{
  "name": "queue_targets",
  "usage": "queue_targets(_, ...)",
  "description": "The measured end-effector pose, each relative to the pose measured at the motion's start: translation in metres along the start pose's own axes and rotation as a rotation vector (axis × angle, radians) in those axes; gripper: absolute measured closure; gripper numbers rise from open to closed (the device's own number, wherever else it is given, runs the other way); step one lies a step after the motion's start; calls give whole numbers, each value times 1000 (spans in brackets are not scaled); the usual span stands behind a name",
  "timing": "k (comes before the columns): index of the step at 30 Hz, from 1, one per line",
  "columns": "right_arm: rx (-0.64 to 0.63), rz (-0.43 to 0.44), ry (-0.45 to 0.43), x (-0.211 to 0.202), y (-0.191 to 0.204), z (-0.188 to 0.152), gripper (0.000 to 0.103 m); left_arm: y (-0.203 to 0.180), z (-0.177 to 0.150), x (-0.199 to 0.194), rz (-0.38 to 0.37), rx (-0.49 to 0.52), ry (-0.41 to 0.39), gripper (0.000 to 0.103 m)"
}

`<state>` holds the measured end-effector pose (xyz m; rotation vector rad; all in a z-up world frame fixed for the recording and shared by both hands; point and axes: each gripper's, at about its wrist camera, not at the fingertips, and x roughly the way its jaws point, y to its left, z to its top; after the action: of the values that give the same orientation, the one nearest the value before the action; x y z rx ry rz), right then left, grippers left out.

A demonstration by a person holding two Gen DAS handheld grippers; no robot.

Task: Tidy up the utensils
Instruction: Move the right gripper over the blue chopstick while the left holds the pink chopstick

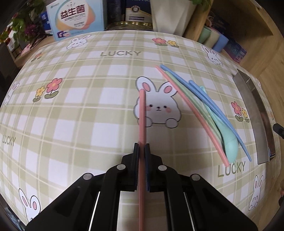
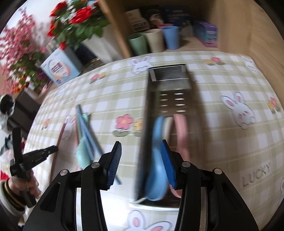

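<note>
A green-and-white checked tablecloth (image 1: 79,110) printed with rabbits, flowers and the word LUCKY covers the table in front of me, with a wooden shelf (image 2: 117,32) of pastel cups (image 2: 154,41), boxes and red artificial flowers (image 2: 78,16) behind it. My left gripper (image 1: 142,147) has its jaws closed tight on a long pink plastic chopstick (image 1: 142,113), which runs straight out between the pads and points away from me over a printed rabbit. To its right, apart from the gripper, lies a loose fan of utensils: a second pink chopstick (image 1: 191,113), a pale green chopstick (image 1: 188,96), two blue chopsticks (image 1: 209,99) and a mint-green plastic spoon (image 1: 230,144). At the table's right edge sits the rectangular stainless-steel drainer tray (image 1: 255,113). My right gripper (image 2: 142,160) hovers above that tray's near end with its jaws about half open and nothing between the pads. Below it in the tray I see a blue spoon (image 2: 156,177), a white spoon (image 2: 167,128) and a pink spoon (image 2: 182,135) lying side by side, though the view is blurred. The person's hand (image 2: 26,184) on the left tool shows at the far left.
</note>
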<state>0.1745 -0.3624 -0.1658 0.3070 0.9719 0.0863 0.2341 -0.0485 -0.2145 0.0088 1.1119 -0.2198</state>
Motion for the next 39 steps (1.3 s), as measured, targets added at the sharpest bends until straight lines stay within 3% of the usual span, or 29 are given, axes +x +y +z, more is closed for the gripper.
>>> queue_targets(2, -45, 12, 11, 7, 16, 2, 59, 9, -1, -1, -6, -16, -10, 97)
queue_targets(5, -104, 20, 33, 18, 37, 2, 68, 18, 2, 0, -29, -29, -21, 97)
queue_targets(9, -150, 32, 77, 40, 58, 5, 75, 17, 0, -1, -41, 18, -36, 97)
queue_targets(18, -272, -9, 172, 101, 99, 15, 80, 32, -3, 0, -148, -11, -56, 97)
queue_targets(27, -276, -26, 195, 117, 114, 16, 80, 41, -7, 1, -211, -46, -76, 97)
queue_targets(31, -256, -35, 190, 118, 115, 16, 89, 43, -8, 0, -224, -51, -83, 97)
queue_targets(39, -243, -45, 151, 111, 112, 5, 91, 40, -10, -1, -209, -40, -97, 97)
